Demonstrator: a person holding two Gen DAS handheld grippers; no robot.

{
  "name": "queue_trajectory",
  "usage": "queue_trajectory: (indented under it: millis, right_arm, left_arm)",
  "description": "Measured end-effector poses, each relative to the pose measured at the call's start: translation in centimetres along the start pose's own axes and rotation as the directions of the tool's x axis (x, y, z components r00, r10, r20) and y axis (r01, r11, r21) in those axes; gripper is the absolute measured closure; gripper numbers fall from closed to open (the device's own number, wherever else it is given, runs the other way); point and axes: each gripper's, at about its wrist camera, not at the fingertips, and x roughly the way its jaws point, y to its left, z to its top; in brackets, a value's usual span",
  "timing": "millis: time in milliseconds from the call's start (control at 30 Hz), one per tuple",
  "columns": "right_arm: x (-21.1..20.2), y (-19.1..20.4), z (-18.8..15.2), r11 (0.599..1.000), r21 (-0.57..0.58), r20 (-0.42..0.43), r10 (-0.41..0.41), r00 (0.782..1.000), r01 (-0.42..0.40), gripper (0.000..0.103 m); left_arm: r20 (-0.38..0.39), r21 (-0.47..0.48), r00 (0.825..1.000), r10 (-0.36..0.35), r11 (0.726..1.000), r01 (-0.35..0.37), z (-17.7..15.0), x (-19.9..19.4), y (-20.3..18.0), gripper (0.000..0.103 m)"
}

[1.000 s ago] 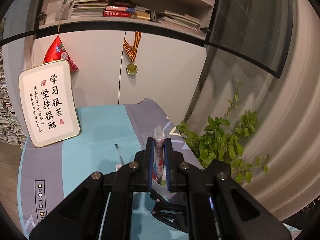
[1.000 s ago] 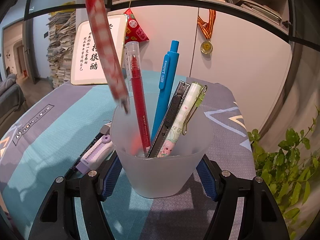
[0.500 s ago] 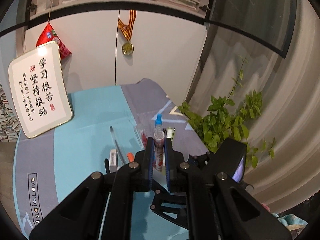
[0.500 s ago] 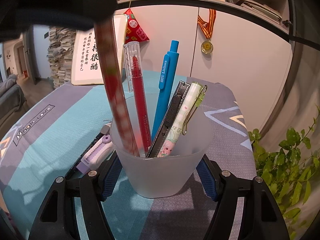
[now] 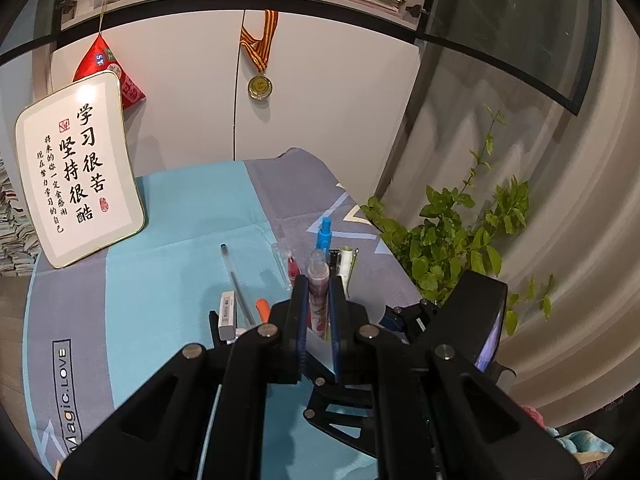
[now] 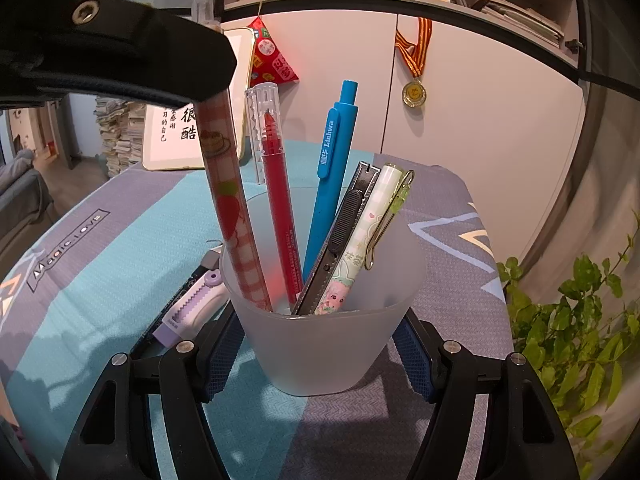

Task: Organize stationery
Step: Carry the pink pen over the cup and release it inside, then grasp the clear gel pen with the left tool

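My left gripper [image 5: 318,312] is clamped on the pink checked pen [image 6: 236,216], whose lower end is inside the frosted cup [image 6: 324,340], leaning at the cup's left side. My right gripper [image 6: 320,356] is closed around the cup's sides, pads against its wall, cup standing on the teal-and-grey cloth [image 6: 120,240]. In the cup: red pen [image 6: 280,200], blue pen [image 6: 332,172], utility knife [image 6: 344,232], green-clipped pen [image 6: 360,248]; purple correction tape [image 6: 188,308] lies just left of it.

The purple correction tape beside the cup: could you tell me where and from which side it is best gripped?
Grip the purple correction tape across its narrow sides at mid-body, coming from above on its free left; the cup and right gripper crowd its right.
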Motion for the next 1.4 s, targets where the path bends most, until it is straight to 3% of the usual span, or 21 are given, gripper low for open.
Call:
queue_trajectory:
  millis: [667,733,1033,1200,1400]
  right_arm:
    - [0.0,0.0,0.0,1.000,-0.001,-0.002,0.002,1.000,-0.002,0.031]
    - [0.0,0.0,0.0,1.000,-0.001,-0.002,0.003,1.000,-0.003,0.031]
    - [0.1,0.0,0.1,1.000,-0.001,-0.002,0.004,1.000,-0.004,0.031]
    - [0.0,0.0,0.1,1.000,-0.001,-0.002,0.004,1.000,-0.004,0.031]
    - [0.0,0.0,0.1,1.000,-0.001,-0.002,0.004,1.000,-0.004,0.031]
  left_arm:
    - [-0.036,-0.018,0.999,-0.024,1.000,0.024,0.0,0.2,0.2,0.093]
    - [-0.034,-0.014,0.999,-0.017,1.000,0.017,0.0,0.1,0.3,0.088]
    - [-0.008,-0.058,0.999,0.040,0.998,-0.040,0.0,-0.7,2.8,0.088]
    - [-0.092,-0.113,0.990,0.107,0.987,-0.117,-0.9,1.5,5.5,0.088]
    - [-0.182,-0.145,0.975,0.130,0.977,-0.157,-0.5,5.9,7.9,0.087]
